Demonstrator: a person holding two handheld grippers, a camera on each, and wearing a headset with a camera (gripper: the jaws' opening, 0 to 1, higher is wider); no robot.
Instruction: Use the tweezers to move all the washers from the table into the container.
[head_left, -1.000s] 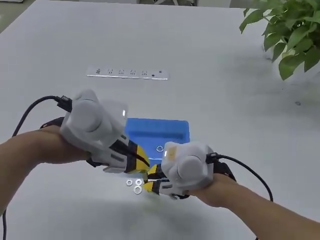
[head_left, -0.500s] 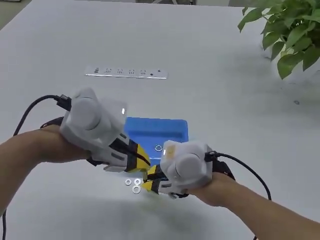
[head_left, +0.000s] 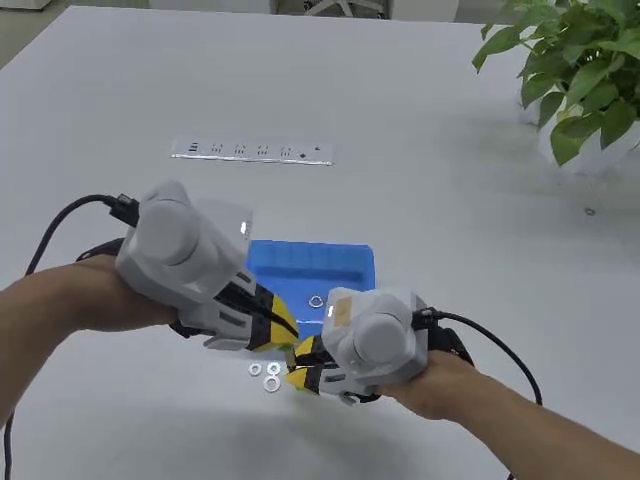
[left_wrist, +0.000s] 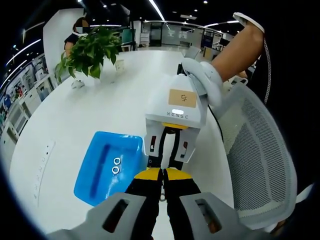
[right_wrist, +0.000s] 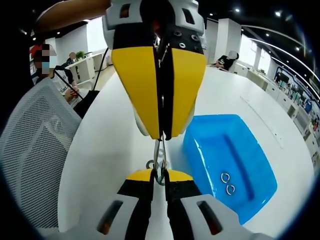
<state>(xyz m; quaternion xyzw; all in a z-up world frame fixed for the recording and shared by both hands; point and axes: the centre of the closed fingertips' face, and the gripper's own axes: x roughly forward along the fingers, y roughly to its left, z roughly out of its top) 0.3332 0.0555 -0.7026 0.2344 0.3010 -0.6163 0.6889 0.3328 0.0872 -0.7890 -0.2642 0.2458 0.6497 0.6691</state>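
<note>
Left tongs (head_left: 283, 325) and right tongs (head_left: 300, 362) met nose to nose, both clamped on the tweezers (right_wrist: 158, 150), probably one steadying, one squeezing. Washers (head_left: 268, 375) lay on the bench (head_left: 450, 150), seven o'clock from the container (head_left: 310, 262).

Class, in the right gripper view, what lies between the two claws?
The tweezers bridge the gap from the left claw to the right claw, seen in the right gripper view.

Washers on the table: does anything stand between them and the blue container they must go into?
No loose object does. In the head view the washers lie just in front of the near edge of the container. The left gripper and right gripper, with the tweezers, hang over that gap.
</note>
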